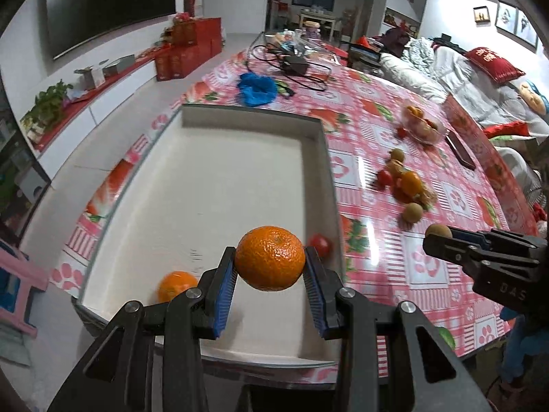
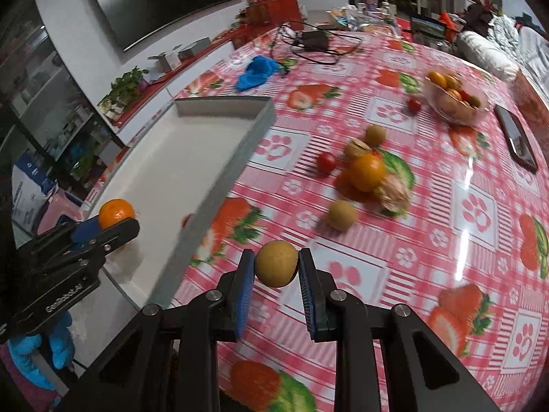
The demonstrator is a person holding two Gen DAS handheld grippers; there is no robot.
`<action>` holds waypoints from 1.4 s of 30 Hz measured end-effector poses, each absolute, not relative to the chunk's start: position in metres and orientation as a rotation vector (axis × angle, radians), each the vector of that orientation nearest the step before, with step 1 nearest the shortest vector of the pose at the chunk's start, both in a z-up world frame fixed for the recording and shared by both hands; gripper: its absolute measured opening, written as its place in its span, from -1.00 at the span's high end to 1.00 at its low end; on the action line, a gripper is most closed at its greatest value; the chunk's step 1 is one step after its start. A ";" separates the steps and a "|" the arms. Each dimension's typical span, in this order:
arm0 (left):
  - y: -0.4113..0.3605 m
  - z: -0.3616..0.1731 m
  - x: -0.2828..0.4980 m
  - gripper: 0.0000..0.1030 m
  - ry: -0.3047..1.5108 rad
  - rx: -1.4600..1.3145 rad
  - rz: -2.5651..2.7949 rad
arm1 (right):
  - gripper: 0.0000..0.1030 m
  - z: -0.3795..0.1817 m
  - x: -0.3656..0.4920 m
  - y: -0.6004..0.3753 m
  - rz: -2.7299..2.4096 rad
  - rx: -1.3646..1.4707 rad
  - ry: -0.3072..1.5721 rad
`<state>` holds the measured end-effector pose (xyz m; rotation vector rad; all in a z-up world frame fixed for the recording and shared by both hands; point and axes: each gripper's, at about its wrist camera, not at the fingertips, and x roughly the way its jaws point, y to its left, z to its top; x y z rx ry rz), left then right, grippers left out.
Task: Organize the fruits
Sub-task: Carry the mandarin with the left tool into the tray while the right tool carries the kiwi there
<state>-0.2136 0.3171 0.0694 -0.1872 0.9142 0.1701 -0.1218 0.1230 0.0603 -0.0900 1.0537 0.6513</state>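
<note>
A mandarin orange [image 1: 270, 258] is held between the blue pads of the left gripper [image 1: 271, 267], the fingers closed to the fruit's width and touching it on both sides. It is carried above the near end of the white tray [image 1: 310, 158], in which another orange [image 1: 176, 285] lies at the near left corner and a cherry tomato [image 1: 320, 244] against the near right wall. A small tan fruit, probably a longan [image 2: 276, 263], is clamped in the right gripper [image 2: 276, 267], its fingers closed far narrower; it hangs over the pink strawberry-print tablecloth [image 2: 446, 206], just right of the tray's right wall.

The step in hand is judged to be the placing of the mandarin in the tray. It would be done best if the fruit were lowered until it nearly touches the tray floor before the fingers are eased apart, since a round fruit released from height is likely to roll. A bare patch beside the lying orange should be chosen, so that like is grouped with like and the tomato is not struck.

More fruit is left on the cloth to the right: an orange [image 2: 367, 171], a tomato [image 2: 326, 162], several longans [image 2: 340, 215] and some husked fruit, with a clear bowl [image 2: 456, 98] of fruit farther off. The longan should be brought over the wall only once the left gripper is clear.
</note>
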 end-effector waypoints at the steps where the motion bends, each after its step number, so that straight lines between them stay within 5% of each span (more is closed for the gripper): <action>1: 0.321 0.069 -0.214 0.19 0.913 -0.188 0.177 | 0.48 0.062 -0.122 0.129 0.661 -0.094 1.053; 42: 0.376 0.038 -0.195 0.19 0.996 -0.184 0.267 | 0.48 0.046 -0.107 0.248 0.805 -0.166 1.133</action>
